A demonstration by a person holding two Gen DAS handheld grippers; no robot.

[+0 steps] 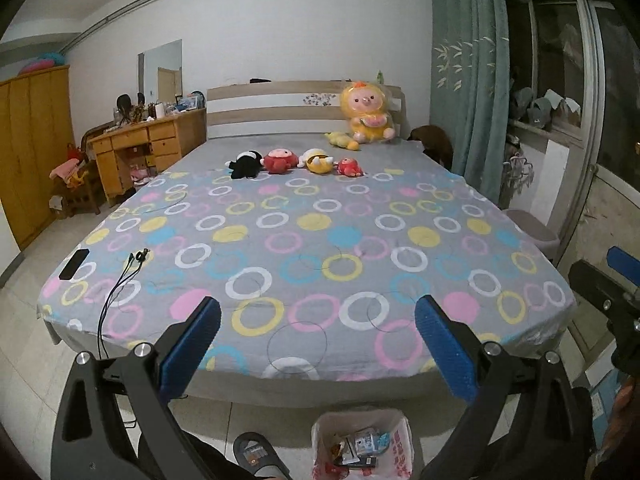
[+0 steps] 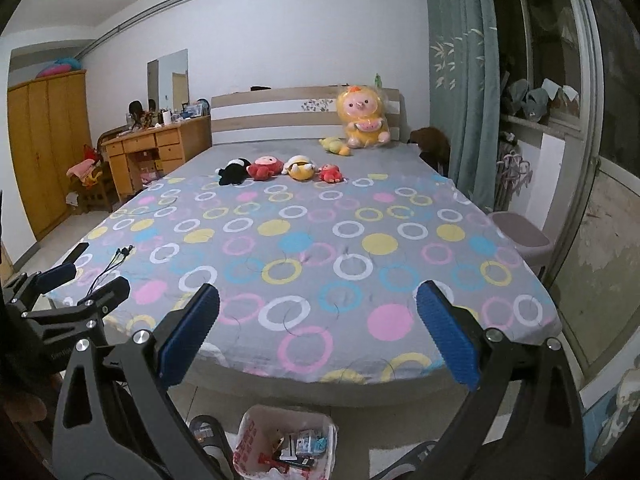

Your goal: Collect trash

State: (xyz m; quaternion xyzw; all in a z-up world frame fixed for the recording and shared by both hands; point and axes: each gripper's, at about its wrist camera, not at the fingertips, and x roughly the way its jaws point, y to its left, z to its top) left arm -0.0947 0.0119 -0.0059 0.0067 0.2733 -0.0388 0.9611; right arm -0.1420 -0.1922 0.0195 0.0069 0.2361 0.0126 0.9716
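A white plastic trash bag (image 1: 400, 444) (image 2: 250, 438) with red print stands open on the floor at the foot of the bed, holding several wrappers and small packets (image 1: 362, 446) (image 2: 300, 446). My left gripper (image 1: 318, 344) hangs open above the bag, nothing between its blue pads. My right gripper (image 2: 318, 340) is likewise open with nothing in it, above and right of the bag. Each gripper shows at the edge of the other's view: the right gripper (image 1: 616, 276), the left gripper (image 2: 86, 276).
The bed (image 1: 312, 236) (image 2: 320, 240) carries a ring-patterned sheet, several plush toys (image 1: 296, 162) near the headboard, a black phone (image 1: 74, 264) and a cable (image 1: 120, 284) at its left corner. A slippered foot (image 1: 256, 454) is beside the bag. A stool (image 2: 520, 232) stands right.
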